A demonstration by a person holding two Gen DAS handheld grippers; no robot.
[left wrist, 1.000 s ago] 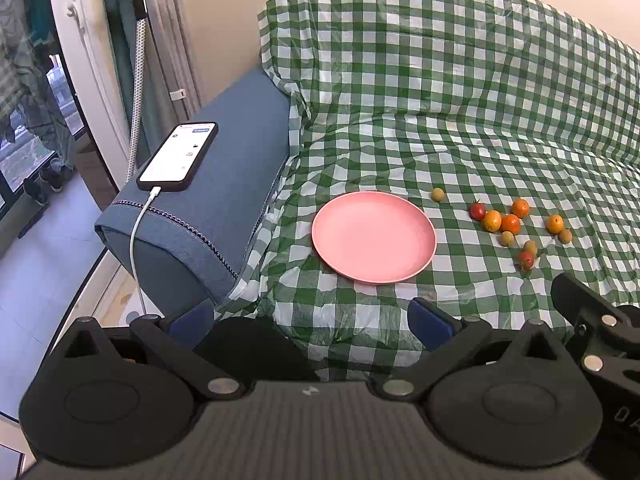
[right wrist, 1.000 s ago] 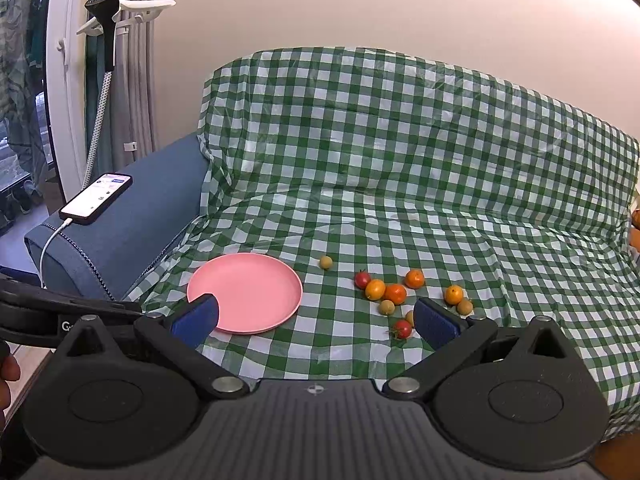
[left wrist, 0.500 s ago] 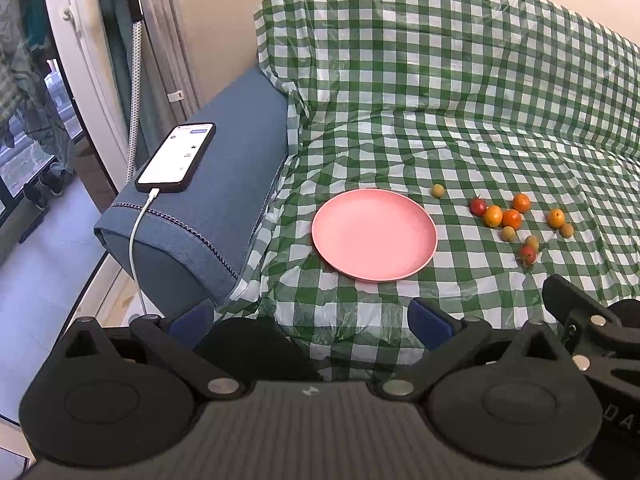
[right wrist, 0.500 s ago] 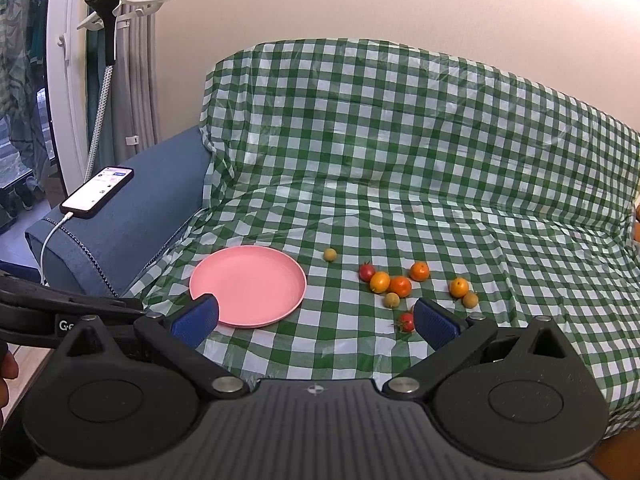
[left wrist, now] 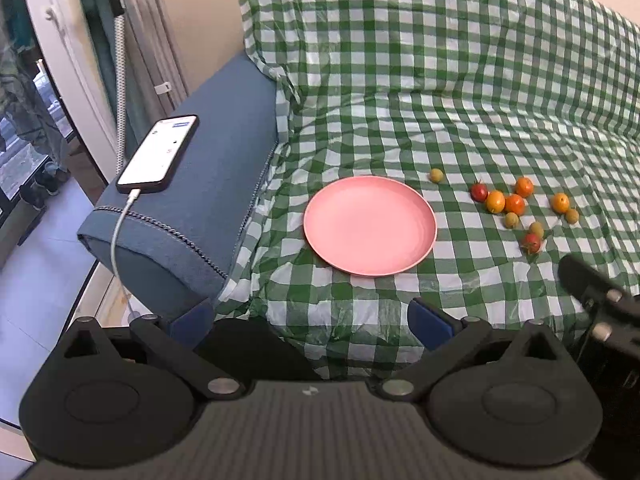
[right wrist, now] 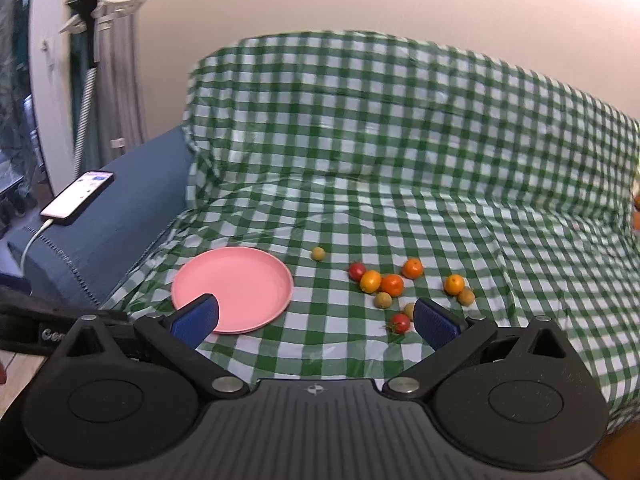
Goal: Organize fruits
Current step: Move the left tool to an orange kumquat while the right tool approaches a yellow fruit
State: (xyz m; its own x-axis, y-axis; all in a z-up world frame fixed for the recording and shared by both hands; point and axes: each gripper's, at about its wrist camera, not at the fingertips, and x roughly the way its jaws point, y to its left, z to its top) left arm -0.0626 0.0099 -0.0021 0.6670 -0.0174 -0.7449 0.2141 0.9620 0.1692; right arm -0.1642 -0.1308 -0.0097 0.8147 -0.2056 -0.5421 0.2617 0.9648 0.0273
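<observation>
Left gripper (left wrist: 310,322) spread wide, nothing between blue pads, held short of sofa's front edge. Right gripper (right wrist: 316,318) also spread, empty, above checked cloth (right wrist: 400,160) near seat front. Pink plate (left wrist: 370,225) bare, flat on cloth. Fruits (left wrist: 514,208) scattered on cloth at plate's 3 o'clock, none on plate; lone yellow-green fruit (left wrist: 436,175) at plate's 1 o'clock, just beside rim. Red fruit (right wrist: 400,322) lies close to right pad (right wrist: 436,322) in right view. Phone (left wrist: 158,154) on blue armrest (left wrist: 192,208), cable plugged in, at plate's 9 o'clock.
</observation>
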